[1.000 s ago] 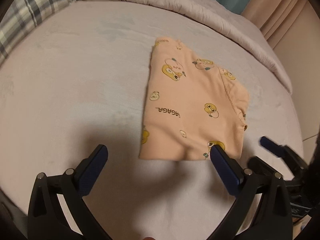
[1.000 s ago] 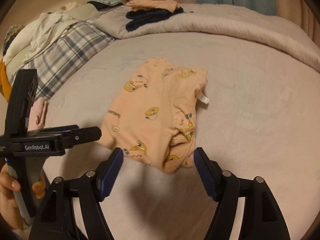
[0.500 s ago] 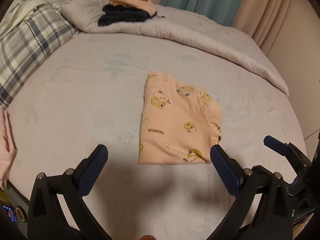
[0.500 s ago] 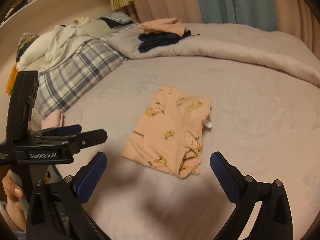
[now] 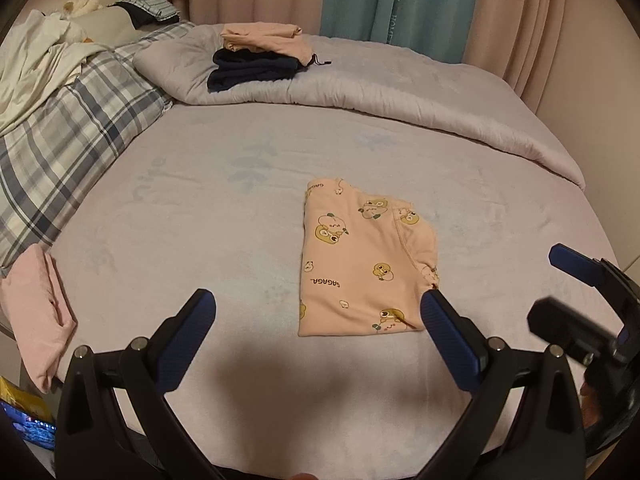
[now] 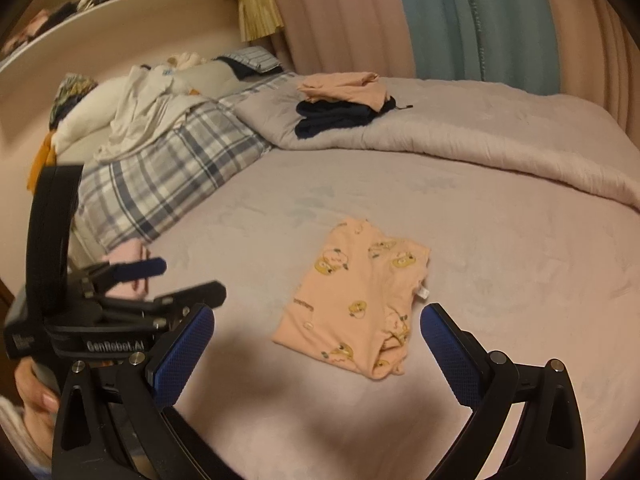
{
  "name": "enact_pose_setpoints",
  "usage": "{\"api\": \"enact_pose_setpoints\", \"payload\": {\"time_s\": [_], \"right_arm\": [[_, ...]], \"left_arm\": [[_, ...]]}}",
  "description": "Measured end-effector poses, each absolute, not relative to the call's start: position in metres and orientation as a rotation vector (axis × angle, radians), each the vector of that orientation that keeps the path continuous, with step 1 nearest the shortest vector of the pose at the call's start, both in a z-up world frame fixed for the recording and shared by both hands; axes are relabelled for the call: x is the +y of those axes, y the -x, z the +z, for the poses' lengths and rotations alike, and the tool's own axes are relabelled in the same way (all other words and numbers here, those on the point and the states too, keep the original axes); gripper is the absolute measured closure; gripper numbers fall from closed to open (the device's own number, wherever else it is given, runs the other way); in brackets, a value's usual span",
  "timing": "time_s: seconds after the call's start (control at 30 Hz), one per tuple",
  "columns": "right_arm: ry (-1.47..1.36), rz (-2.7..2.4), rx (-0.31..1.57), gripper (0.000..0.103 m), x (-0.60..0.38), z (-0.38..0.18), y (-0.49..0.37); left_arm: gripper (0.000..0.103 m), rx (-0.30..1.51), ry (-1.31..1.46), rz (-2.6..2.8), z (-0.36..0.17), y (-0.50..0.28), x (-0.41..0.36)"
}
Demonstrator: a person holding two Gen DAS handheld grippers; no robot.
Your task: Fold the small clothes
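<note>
Folded peach garment point(image 5: 360, 264) lies flat mid-bed point(image 5: 200, 208), long axis running away from the cameras, "GAGAGA" print readable, white tag at its right edge. Left gripper point(image 5: 316, 320) and right gripper point(image 6: 316, 332) both spread wide, nothing between the jaws; left one marked "GenRobot.AI".

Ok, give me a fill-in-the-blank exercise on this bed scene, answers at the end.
1. The folded peach garment printed with yellow cartoon figures lies flat on the ____.
2. Both the left gripper and the right gripper stand ____, with nothing between their fingers.
3. On the rolled grey comforter, a peach folded piece sits on top of a ____ one.
4. The pillow at the left has a ____ pattern.

Missing words: bed; open; dark navy; plaid
</note>
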State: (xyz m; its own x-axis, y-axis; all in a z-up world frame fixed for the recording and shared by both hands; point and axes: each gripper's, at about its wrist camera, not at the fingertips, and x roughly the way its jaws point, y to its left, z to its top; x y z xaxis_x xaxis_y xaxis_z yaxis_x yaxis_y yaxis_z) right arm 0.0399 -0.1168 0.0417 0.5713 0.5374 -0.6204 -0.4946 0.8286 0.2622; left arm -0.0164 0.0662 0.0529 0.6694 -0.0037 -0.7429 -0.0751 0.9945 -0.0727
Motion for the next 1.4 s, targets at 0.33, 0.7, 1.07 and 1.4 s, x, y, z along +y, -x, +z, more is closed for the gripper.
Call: {"api": "enact_pose_setpoints", "payload": {"time_s": [0.33, 0.7, 1.07, 1.4], "right_arm": [[-0.015, 0.548, 0.811, 0.001, -0.112, 0.010, -0.045], [-0.011, 0.522, 0.843, 0.001, -0.114, -0.001, -0.050], [-0.013, 0.518, 0.853, 0.001, -0.116, -0.003, -0.053], [-0.019, 0.522, 0.855, 0.001, -0.115, -0.004, -0.053]], "left_arm": [[0.001, 0.880, 0.099, 0.063, 0.029, 0.009, 0.064], [0.001, 0.912, 0.098, 0.066, 0.014, 0.002, 0.060], [0.001, 0.917, 0.077, 0.072, 0.011, -0.001, 0.054], [0.001, 0.919, 0.079, 0.065, 0.010, -0.003, 0.053]]}}
